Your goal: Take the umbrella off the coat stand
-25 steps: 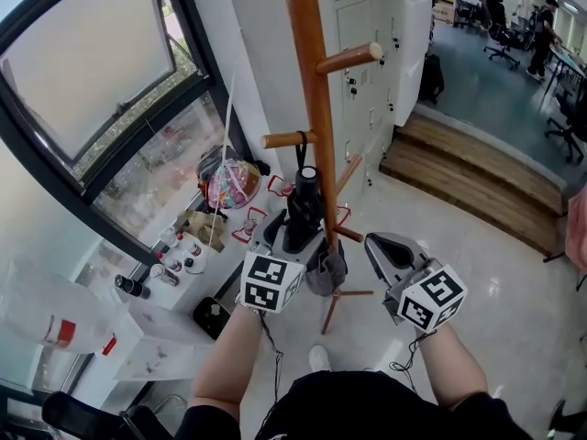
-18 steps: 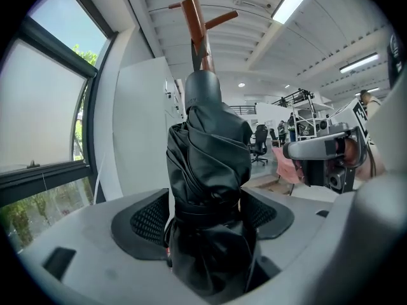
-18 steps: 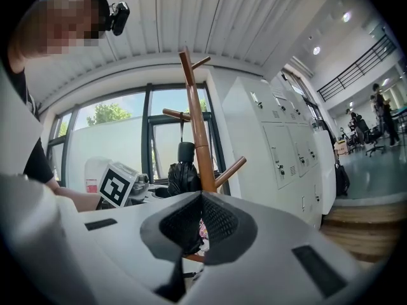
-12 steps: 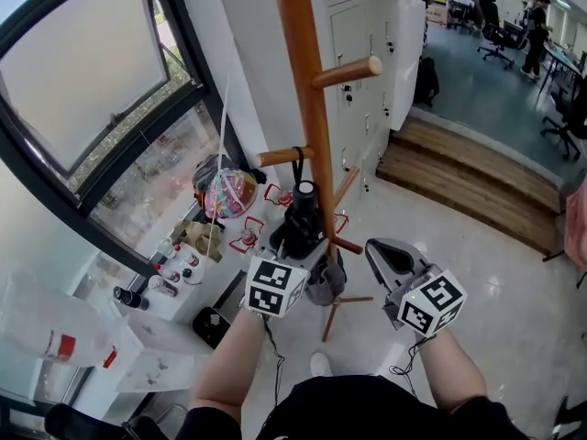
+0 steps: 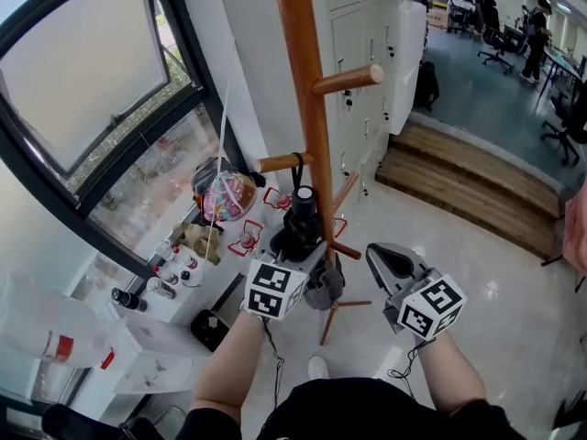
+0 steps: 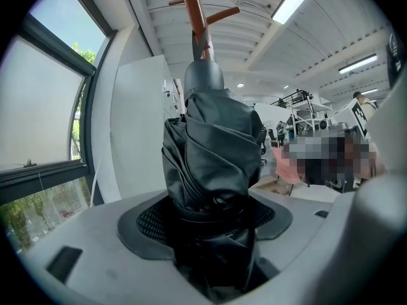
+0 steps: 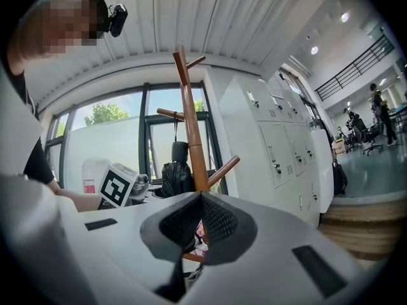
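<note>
A folded black umbrella point(image 5: 301, 224) hangs by its loop from a lower left peg point(image 5: 280, 163) of the wooden coat stand point(image 5: 304, 99). My left gripper point(image 5: 295, 257) is shut on the umbrella's lower body; in the left gripper view the black folds point(image 6: 210, 164) fill the space between the jaws, with the handle cap point(image 6: 203, 78) above. My right gripper point(image 5: 390, 262) hovers to the right of the stand pole, its pads pressed together on nothing. The right gripper view shows the umbrella point(image 7: 176, 173) beside the pole point(image 7: 191, 138).
White lockers point(image 5: 362, 26) stand behind the stand. Left of it a low window ledge holds bottles point(image 5: 170, 259) and a colourful bag point(image 5: 225, 195). Wooden steps point(image 5: 468, 186) lie to the right. The stand's feet point(image 5: 335, 310) spread on the pale floor.
The view has shifted slightly; my left gripper stays shut on the umbrella, still hanging from the peg. My right gripper has barely moved.
</note>
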Motion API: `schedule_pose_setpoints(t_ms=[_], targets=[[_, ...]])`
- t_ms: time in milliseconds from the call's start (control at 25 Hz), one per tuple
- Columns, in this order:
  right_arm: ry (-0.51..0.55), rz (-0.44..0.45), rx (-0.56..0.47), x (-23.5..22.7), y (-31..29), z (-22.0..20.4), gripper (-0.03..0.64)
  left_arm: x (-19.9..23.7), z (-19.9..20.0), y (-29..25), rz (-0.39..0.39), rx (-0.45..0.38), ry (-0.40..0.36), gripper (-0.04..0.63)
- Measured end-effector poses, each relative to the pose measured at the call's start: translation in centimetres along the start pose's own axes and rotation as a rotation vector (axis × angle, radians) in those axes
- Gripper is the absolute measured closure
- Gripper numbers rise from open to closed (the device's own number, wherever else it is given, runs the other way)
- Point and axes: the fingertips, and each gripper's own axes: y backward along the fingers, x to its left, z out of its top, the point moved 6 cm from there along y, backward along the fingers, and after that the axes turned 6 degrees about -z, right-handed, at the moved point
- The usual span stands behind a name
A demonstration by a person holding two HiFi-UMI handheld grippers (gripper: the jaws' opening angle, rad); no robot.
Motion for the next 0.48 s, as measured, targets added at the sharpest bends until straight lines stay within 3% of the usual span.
schedule_pose_setpoints(t_ms=[480], targets=[[-0.003, 0.003, -0.004, -0.4, 0.5, 0.2, 0.563, -0.4, 1.2, 0.9, 0.005, -0.019, 0.028, 0.31]])
